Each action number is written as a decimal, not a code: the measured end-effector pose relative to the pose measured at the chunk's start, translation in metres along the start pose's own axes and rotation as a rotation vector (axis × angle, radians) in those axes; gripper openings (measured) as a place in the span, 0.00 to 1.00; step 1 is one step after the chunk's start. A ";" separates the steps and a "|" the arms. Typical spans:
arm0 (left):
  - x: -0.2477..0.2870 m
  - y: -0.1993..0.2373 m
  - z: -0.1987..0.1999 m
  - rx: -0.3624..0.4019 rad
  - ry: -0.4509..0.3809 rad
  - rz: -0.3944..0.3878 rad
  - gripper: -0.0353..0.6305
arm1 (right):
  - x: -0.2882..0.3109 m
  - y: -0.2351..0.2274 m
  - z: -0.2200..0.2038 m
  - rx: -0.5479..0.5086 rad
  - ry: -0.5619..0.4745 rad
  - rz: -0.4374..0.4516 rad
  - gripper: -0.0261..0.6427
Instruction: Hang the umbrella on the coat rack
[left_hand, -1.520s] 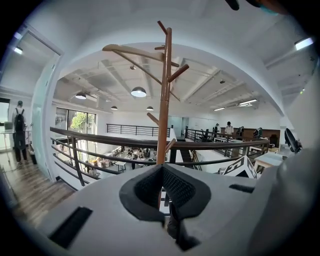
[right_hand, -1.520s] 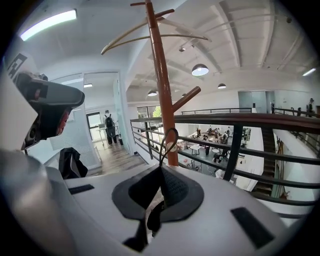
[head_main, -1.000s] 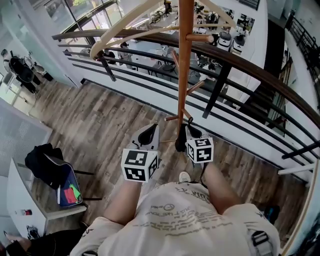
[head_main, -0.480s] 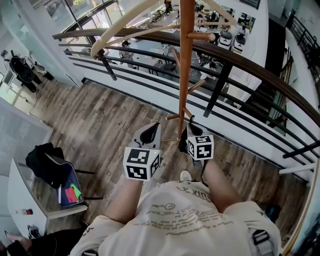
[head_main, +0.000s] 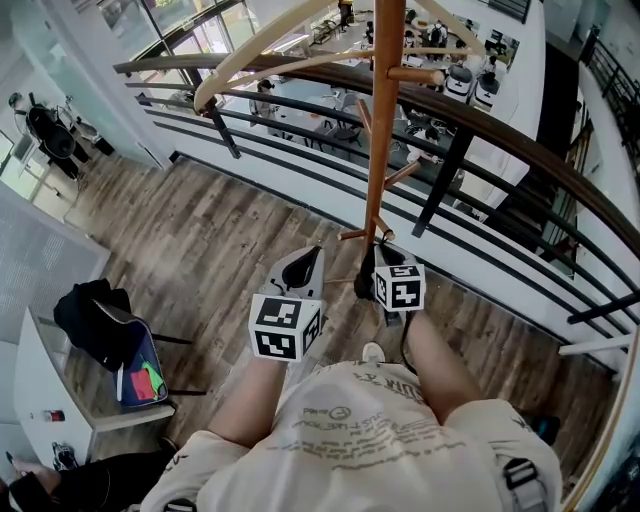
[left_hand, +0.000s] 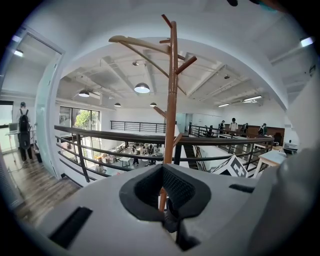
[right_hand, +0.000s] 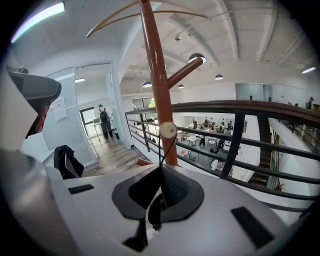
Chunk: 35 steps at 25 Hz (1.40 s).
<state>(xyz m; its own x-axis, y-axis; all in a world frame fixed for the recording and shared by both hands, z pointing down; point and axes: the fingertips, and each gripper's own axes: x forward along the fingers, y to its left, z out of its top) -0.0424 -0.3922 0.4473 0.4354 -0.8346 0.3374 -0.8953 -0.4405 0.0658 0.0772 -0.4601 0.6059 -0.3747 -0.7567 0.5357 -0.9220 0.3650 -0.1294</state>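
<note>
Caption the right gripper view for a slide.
Black cord, pinched in the right tongs, looped over the rack's peg.

wood-plank floor (head_main: 200, 230): coat rack (head_main: 383, 150) upright by railing (head_main: 300, 125); chair (head_main: 135, 365) with bag (head_main: 92, 320) left.

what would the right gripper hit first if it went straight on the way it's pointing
The right gripper would likely meet the wooden peg's round end first, coat rack pole just behind; depth is unclear.

Coat rack (head_main: 383, 120) stands before the railing (head_main: 520, 160); bag (head_main: 95, 322) far left.
</note>
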 end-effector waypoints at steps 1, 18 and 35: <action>-0.001 0.001 0.000 -0.001 0.000 0.003 0.05 | 0.002 -0.001 0.001 0.005 0.000 -0.008 0.04; 0.004 -0.005 -0.004 -0.037 -0.008 -0.039 0.05 | -0.026 -0.002 0.015 0.015 -0.186 -0.031 0.19; -0.016 -0.047 -0.005 -0.055 -0.072 -0.194 0.05 | -0.185 0.019 0.075 0.061 -0.459 -0.067 0.04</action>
<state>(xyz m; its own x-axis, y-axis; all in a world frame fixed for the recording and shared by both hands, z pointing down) -0.0075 -0.3566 0.4437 0.6041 -0.7582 0.2453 -0.7968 -0.5782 0.1752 0.1222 -0.3537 0.4419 -0.3059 -0.9443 0.1218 -0.9446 0.2850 -0.1629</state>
